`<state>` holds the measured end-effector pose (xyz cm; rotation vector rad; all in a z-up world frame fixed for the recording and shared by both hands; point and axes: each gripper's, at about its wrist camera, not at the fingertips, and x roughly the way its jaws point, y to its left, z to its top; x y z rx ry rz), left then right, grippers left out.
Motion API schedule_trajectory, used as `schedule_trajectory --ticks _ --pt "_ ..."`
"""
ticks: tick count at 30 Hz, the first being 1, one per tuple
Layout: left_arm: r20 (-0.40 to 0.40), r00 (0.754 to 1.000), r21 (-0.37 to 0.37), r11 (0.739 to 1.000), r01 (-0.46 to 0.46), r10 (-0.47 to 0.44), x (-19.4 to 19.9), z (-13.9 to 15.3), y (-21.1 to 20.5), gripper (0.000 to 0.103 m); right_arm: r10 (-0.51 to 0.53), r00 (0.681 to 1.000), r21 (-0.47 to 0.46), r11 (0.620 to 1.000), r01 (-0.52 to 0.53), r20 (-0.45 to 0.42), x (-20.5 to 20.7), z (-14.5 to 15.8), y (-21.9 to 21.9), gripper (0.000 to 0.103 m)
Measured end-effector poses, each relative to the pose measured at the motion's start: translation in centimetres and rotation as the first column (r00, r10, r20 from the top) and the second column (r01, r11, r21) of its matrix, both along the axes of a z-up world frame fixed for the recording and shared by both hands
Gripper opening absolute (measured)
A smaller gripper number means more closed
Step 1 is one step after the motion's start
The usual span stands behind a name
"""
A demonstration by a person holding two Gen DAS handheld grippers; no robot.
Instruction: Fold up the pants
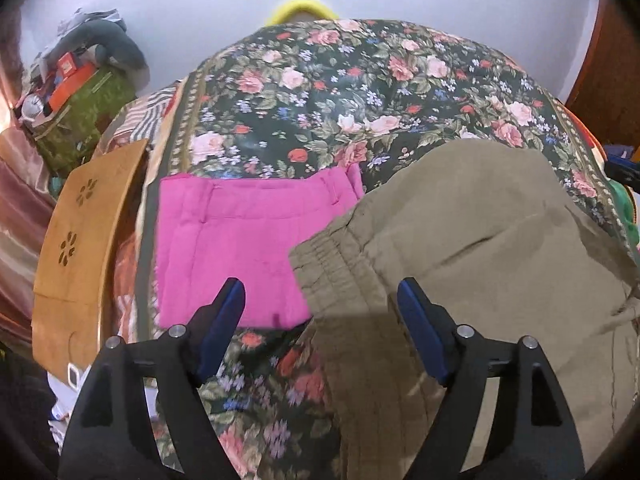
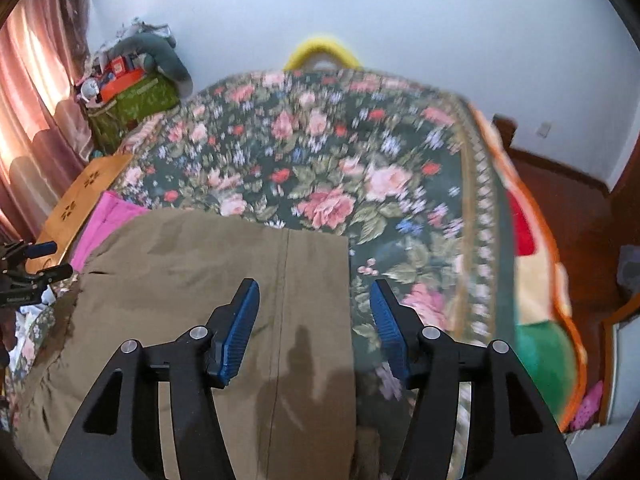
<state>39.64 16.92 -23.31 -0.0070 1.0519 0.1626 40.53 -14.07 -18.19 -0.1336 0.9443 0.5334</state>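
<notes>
The olive pants [image 1: 480, 240] lie spread on the floral bedspread [image 1: 320, 92] toward its near edge. They look soft, light and limp, so the elastic waistband [image 1: 332, 256] (thicker there) seems the best grip. The left gripper [image 1: 320, 312] and right gripper [image 2: 314, 312] hover with jaws apart, empty. Folded pink pants [image 1: 240, 248] lie just beside the waistband.

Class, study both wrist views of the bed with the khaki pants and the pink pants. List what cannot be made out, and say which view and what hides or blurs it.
- Khaki pants: leg ends, both views; cut off by the lower edge and the grippers.
- Pink pants: right side, left wrist view; under the khaki waistband.
- Floral bedspread: pattern detail, right wrist view; motion blur.
- Yellow object: left wrist view; mostly behind the bed's far edge.
</notes>
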Motion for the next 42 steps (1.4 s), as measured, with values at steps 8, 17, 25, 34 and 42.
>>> schedule_trajectory --ticks 8,17,25,34,42 --pt "-0.010 0.999 -0.051 0.998 -0.045 0.044 2.5 -2.7 1.5 0.095 -0.020 0.995 -0.059 0.998 0.014 -0.101 5.5 -5.1 2.6 0.054" --pt "-0.054 0.993 -0.241 0.964 -0.112 0.102 3.9 -5.3 4.0 0.096 -0.056 0.987 -0.004 0.998 0.056 -0.148 6.9 -8.1 4.2 0.037" --pt "-0.006 0.996 -0.212 0.973 -0.089 0.089 2.9 -3.8 3.0 0.051 -0.066 0.998 -0.017 0.998 0.066 -0.019 5.3 -5.8 4.1 0.011" --pt "0.157 0.986 -0.044 0.998 -0.052 0.058 -0.1 4.5 1.5 0.049 -0.085 0.977 0.038 0.996 0.079 0.194 3.0 3.5 2.8 0.011" --pt "0.248 0.967 -0.050 0.998 -0.048 0.059 -2.9 9.9 1.1 0.049 -0.082 0.949 0.141 0.989 0.040 0.306 -1.0 11.8 1.5 0.011"
